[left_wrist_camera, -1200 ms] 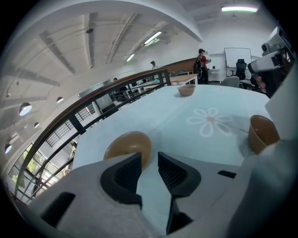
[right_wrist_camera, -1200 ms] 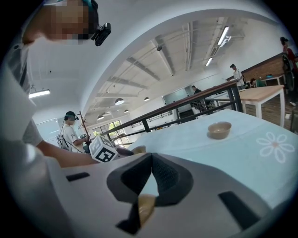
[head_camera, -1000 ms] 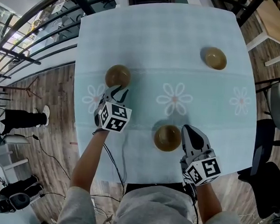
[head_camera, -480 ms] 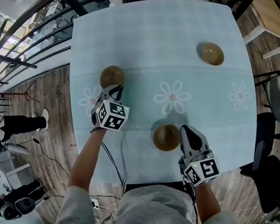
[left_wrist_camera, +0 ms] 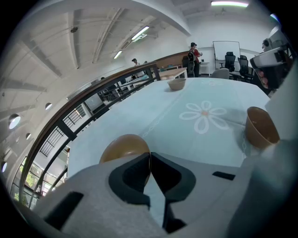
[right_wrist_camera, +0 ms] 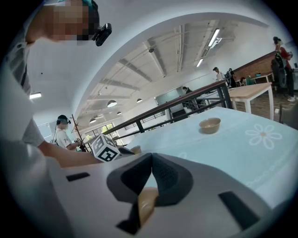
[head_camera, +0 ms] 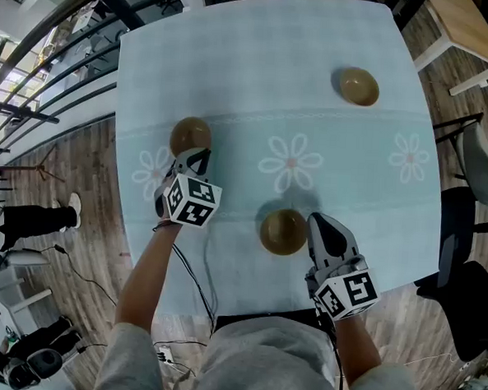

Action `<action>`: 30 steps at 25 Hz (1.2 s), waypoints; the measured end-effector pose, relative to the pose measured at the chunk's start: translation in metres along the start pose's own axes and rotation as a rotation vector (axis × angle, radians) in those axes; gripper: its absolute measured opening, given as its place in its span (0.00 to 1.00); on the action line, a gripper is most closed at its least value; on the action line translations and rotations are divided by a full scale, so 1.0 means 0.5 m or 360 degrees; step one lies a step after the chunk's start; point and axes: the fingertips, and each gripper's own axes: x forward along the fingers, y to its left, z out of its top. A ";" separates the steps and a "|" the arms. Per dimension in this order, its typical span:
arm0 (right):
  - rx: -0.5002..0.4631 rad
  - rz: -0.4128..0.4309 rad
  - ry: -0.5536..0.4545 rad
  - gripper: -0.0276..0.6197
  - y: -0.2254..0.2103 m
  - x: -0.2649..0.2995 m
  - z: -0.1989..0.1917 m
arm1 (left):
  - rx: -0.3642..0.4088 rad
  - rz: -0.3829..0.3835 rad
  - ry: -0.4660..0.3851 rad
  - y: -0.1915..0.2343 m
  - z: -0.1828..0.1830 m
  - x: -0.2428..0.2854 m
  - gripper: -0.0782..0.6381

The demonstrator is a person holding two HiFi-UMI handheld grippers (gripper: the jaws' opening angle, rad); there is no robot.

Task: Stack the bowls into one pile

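Three brown bowls sit on the pale blue flowered tablecloth (head_camera: 259, 76). The left bowl (head_camera: 190, 135) (left_wrist_camera: 125, 148) has its near rim between the jaws of my left gripper (head_camera: 199, 154) (left_wrist_camera: 150, 155), which is shut on it. My right gripper (head_camera: 314, 221) (right_wrist_camera: 152, 158) is shut on the right rim of the near bowl (head_camera: 283, 231) (left_wrist_camera: 260, 128); a beige strip of that rim (right_wrist_camera: 146, 207) shows between its pads. The far bowl (head_camera: 355, 86) (right_wrist_camera: 209, 124) (left_wrist_camera: 177, 84) stands alone at the back right.
The table's front edge (head_camera: 220, 308) is close to the person's body. A black railing (head_camera: 62, 63) runs along the left, with a lower floor beyond it. Dark chairs (head_camera: 463, 245) stand to the right, and a wooden table (head_camera: 468, 31) at the upper right.
The head view has drifted a little. The left gripper has rolled slightly at its bowl. The bowls and the right gripper keep their places on the cloth.
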 end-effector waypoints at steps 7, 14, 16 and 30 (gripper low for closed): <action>0.0001 -0.0014 -0.0031 0.08 -0.015 -0.027 0.016 | -0.0001 -0.0004 -0.0010 -0.014 0.028 -0.007 0.15; 0.0019 -0.0028 -0.0065 0.08 -0.051 -0.068 0.023 | 0.0044 -0.0001 -0.0039 -0.051 0.085 -0.010 0.15; 0.0020 -0.0029 -0.0076 0.08 -0.061 -0.083 0.027 | 0.0059 -0.0007 -0.0046 -0.069 0.103 -0.016 0.15; -0.0005 0.0042 -0.0146 0.08 -0.090 -0.186 0.067 | 0.0190 -0.0123 -0.0096 -0.269 0.185 -0.122 0.15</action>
